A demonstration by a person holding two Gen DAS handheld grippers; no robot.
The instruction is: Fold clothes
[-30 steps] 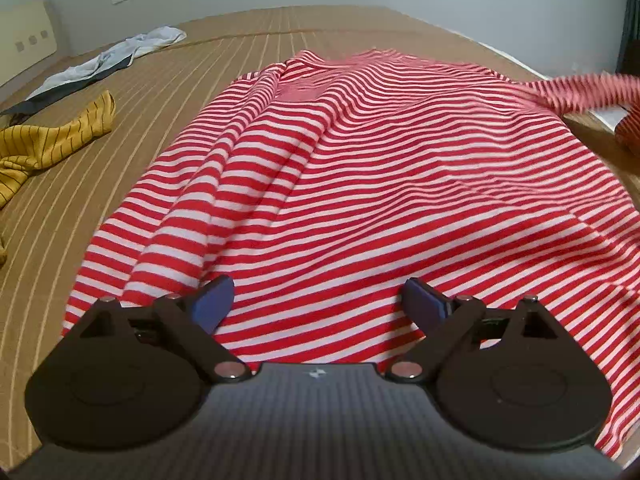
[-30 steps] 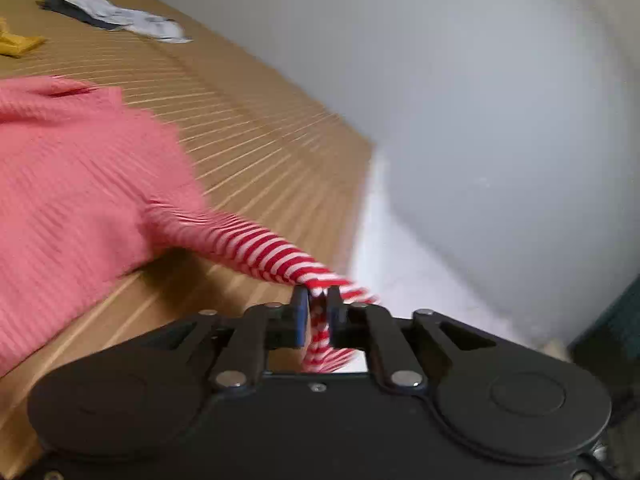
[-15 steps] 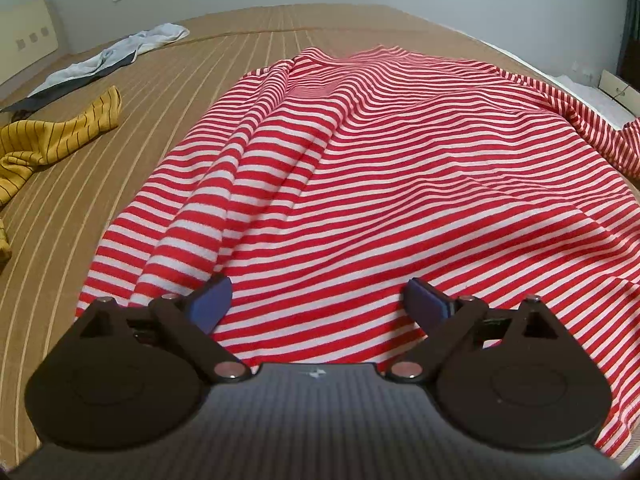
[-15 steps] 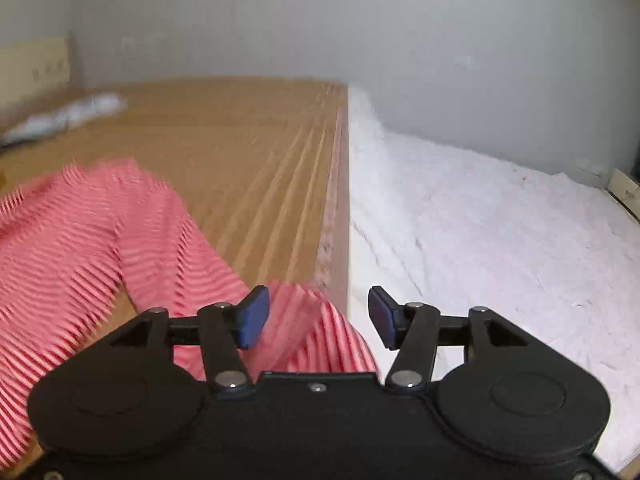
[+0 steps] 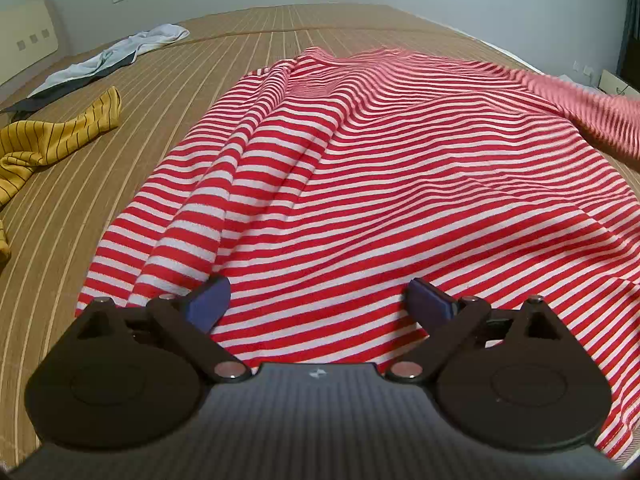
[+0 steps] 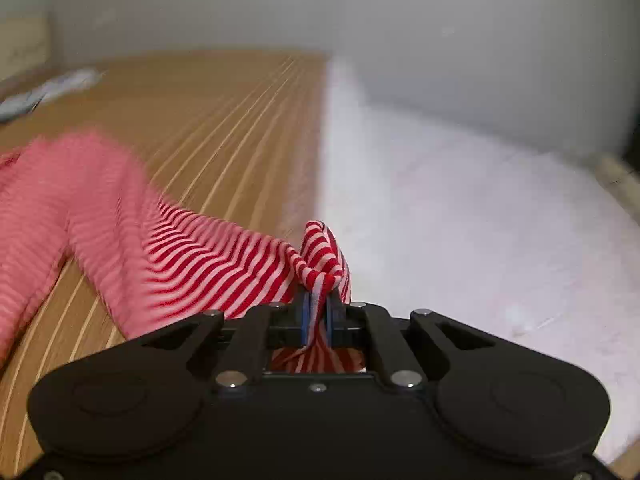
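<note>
Left wrist view: left gripper (image 5: 318, 300) low at the bottom centre of the frame, jaws spread wide, blue pads (image 5: 208, 302) apart with nothing pinched; red and white striped shirt (image 5: 360, 184) spread across the middle of the frame on the brown striped bed cover (image 5: 224, 60), hem just under the jaws, left side rumpled into long folds; blurred sleeve (image 5: 600, 112) at the right edge; yellow striped garment (image 5: 52, 140) at the left edge, well apart from the shirt; pale and dark clothes (image 5: 112, 60) in the upper left, near the headboard (image 5: 24, 48).

Right wrist view: right gripper (image 6: 318, 318) at bottom centre, jaws just closed and now pinching the bunched end of the shirt's sleeve (image 6: 224, 268); sleeve running from the jaws toward the blurred shirt body at the left edge; brown cover behind at centre left; white sheet (image 6: 460, 220) filling the right half of the frame; grey wall (image 6: 360, 20) along the top.
</note>
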